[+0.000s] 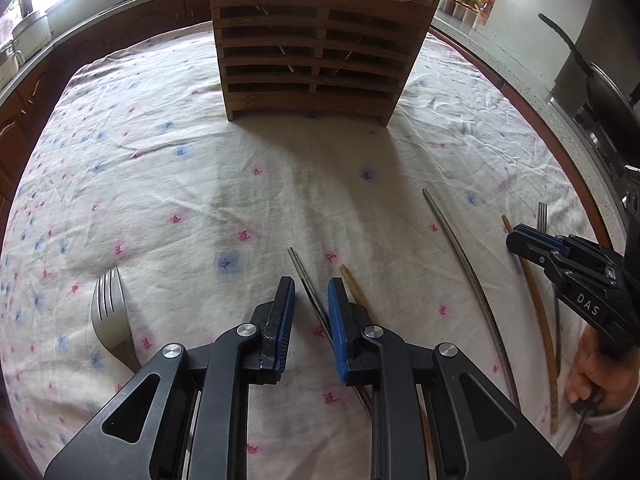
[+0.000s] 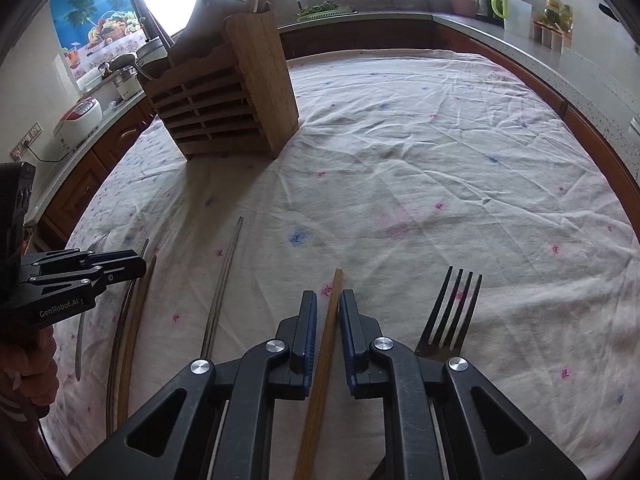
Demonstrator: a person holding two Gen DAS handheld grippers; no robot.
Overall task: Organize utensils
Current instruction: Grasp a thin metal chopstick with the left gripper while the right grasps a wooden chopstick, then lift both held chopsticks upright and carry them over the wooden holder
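Note:
A slatted wooden utensil holder point(image 1: 312, 60) point(image 2: 240, 112) stands at the far side of the flowered tablecloth point(image 1: 180, 184). My left gripper point(image 1: 310, 284) point(image 2: 142, 264) hovers low over a metal chopstick point(image 1: 304, 276) that lies between its jaws near the right pad, with a clear gap left. A wooden chopstick point(image 1: 352, 284) lies just outside that pad and a fork point(image 1: 106, 312) to the left. My right gripper point(image 2: 328, 298) point(image 1: 514, 236) straddles another wooden chopstick point(image 2: 334, 288); its jaws stand narrow, with a sliver of cloth showing on the left. A second fork point(image 2: 452, 312) lies to its right.
A long metal chopstick point(image 1: 460, 256) point(image 2: 224, 280) lies on the cloth between the two grippers. A person's hand point(image 1: 592, 376) holds the right gripper. Kitchen counters ring the table, with a pan point(image 1: 600, 80), a rice cooker point(image 2: 78, 120) and a kettle point(image 2: 484, 0).

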